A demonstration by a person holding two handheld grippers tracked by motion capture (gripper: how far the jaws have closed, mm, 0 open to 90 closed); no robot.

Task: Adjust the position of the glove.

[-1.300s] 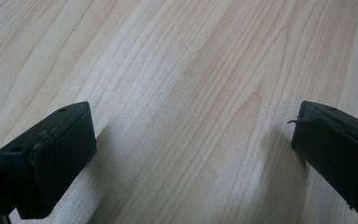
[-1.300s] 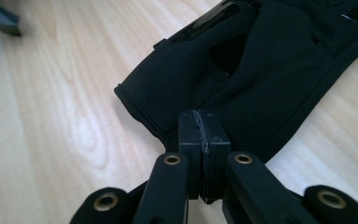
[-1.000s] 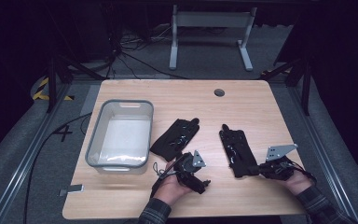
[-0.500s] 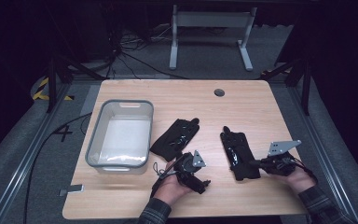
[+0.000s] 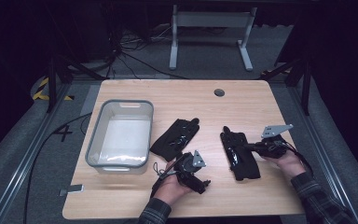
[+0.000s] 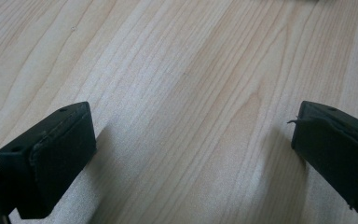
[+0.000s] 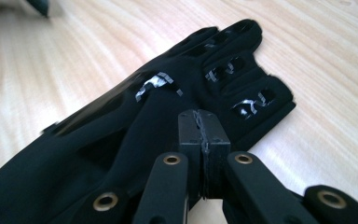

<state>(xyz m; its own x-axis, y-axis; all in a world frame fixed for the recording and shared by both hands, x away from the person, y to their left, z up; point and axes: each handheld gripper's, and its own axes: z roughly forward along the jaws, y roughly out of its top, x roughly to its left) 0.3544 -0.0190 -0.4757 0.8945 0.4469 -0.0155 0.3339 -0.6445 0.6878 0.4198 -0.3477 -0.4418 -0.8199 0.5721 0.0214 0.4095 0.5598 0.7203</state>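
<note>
- Black fabric: two gloves lie on the wooden table (image 5: 261,98). The right glove (image 5: 240,156) lies in front of the person's right hand; the left glove (image 5: 175,137) lies near the table's middle, just right of the grey bin (image 5: 121,135).
- Right gripper (image 7: 200,135): jaws pressed together at the right glove's edge. A fold of fabric appears pinched between the pads, but the right gripper view does not confirm how much material is caught.
- Left gripper (image 5: 189,168): jaws spread wide, nothing between them, resting low over bare wood near the left glove's cuff.
- Step in hand, as judged: moving the right glove, probably toward the bin.
- Recommended technique: verify the pinch before lifting; a thin fold can slip out. Lift only enough to clear the tabletop, then travel level.
- Keep the dangling fabric clear of the left glove so the two do not snag.
- Hold the left gripper still, or use it to take the free end if the glove sags.
- Release only once the glove hangs fully inside the bin's walls.
</note>
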